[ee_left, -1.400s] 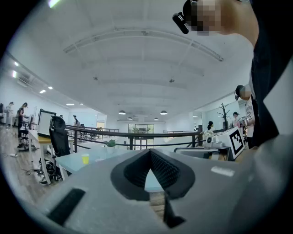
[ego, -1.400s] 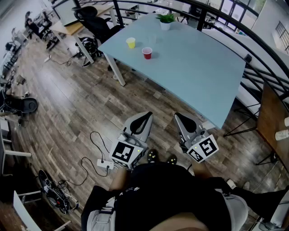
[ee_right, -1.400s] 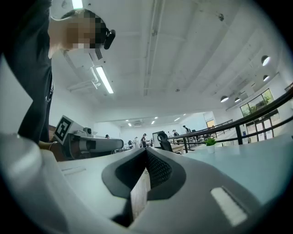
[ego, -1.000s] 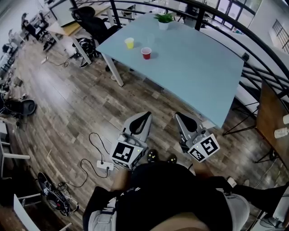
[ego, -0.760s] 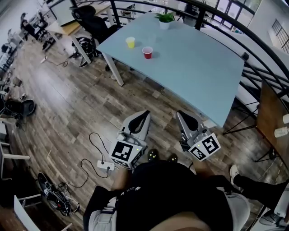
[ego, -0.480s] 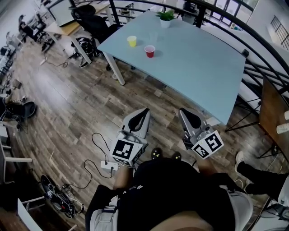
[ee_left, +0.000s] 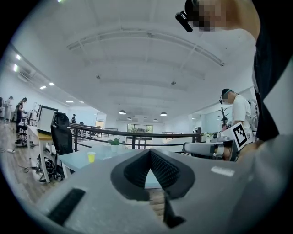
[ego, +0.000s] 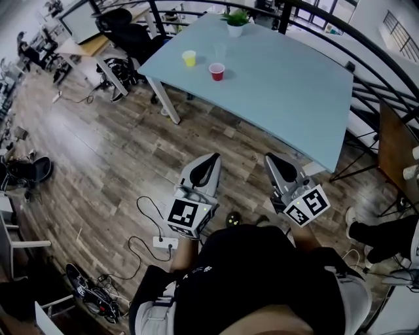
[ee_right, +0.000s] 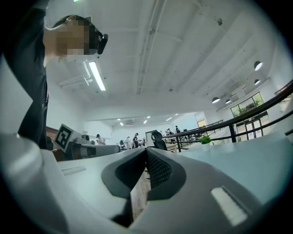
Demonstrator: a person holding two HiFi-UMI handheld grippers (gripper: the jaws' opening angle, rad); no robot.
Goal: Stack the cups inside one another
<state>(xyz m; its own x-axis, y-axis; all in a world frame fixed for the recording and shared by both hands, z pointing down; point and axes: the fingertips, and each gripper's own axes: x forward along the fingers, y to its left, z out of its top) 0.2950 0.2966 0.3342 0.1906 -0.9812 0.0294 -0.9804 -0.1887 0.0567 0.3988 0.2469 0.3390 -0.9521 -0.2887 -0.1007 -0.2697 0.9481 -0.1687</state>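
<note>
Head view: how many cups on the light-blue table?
3: small yellow plastic cup near the far-left corner of the light-blue table; red plastic cup just right of it; faint clear cup behind the red one, hard to make out. None nested.

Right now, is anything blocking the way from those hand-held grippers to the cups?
Nothing visible does. Between the left hand-held gripper, the right hand-held gripper and the red cup, yellow cup and clear cup lie only floor and bare table; the plant stands beyond them.

No readable text for you: only coded squares on the cubes (ego: pixel 185 216) behind left gripper (ego: pixel 211 160) and right gripper (ego: pixel 272 159); shirt print (ego: pixel 196 273) illegible.
</note>
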